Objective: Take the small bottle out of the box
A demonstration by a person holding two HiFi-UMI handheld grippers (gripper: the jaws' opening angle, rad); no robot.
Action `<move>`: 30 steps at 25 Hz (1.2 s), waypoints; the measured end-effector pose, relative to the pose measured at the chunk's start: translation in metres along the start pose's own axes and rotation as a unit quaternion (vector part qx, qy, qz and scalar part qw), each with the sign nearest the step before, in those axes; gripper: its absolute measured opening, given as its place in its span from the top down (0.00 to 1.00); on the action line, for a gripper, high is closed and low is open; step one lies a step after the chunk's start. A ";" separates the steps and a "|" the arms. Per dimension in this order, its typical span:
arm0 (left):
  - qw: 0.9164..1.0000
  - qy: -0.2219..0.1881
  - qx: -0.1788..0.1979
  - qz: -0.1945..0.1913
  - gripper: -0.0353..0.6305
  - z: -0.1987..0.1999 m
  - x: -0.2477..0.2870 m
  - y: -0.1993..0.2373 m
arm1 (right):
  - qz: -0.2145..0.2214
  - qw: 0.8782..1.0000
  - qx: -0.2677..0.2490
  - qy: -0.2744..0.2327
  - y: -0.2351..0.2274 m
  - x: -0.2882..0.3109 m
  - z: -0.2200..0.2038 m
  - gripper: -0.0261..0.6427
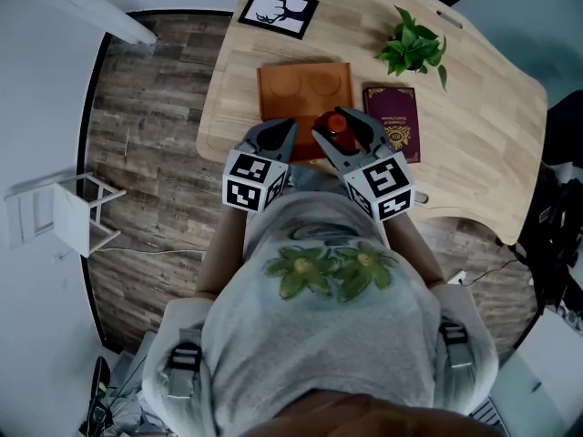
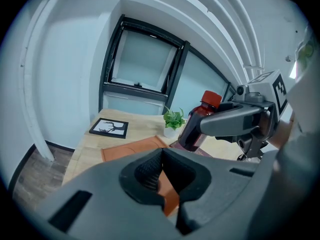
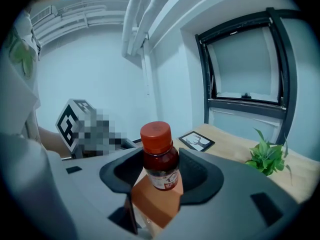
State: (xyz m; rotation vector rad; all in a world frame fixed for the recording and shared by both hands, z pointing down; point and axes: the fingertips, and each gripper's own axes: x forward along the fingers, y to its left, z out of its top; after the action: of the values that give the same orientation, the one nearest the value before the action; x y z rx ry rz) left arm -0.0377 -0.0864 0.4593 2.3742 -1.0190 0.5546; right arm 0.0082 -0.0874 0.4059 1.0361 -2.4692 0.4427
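I am squeezing the small dark-red, orange-capped bottle [image 3: 159, 159] in my right tongs [image 3: 162, 172], up above the flat orange box [image 1: 293, 89], so it is looking out already, and my left tongs [image 2: 161, 167] are resting shut.

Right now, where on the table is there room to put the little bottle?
The biggest bare wood is right of the book and plant, out to the edge of the table. A smaller gap lies between the picture and the plant. The near middle is crowded: box and book side by side.
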 end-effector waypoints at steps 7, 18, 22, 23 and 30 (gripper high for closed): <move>1.000 -0.007 0.001 0.001 0.94 0.004 -0.002 0.000 | 0.006 1.000 -0.006 -0.023 0.005 -0.008 0.013 0.63; 1.000 -0.012 0.003 0.000 0.94 0.005 -0.003 -0.005 | 0.005 0.999 -0.020 -0.035 0.005 -0.017 0.021 0.63; 1.000 -0.012 0.004 0.001 0.94 0.005 -0.002 -0.007 | 0.007 0.999 -0.022 -0.039 0.006 -0.020 0.023 0.63; 1.000 -0.012 0.005 0.001 0.94 0.005 -0.002 -0.007 | 0.008 0.999 -0.023 -0.040 0.006 -0.021 0.023 0.63; 1.000 -0.013 0.008 -0.001 0.94 0.005 0.000 -0.010 | 0.007 0.999 -0.026 -0.045 0.007 -0.026 0.025 0.63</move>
State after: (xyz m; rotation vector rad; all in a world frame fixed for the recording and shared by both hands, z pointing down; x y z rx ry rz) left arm -0.0292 -0.0831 0.4520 2.4018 -1.0278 0.5363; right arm 0.0133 -0.0782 0.3701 1.0400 -2.5539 0.3405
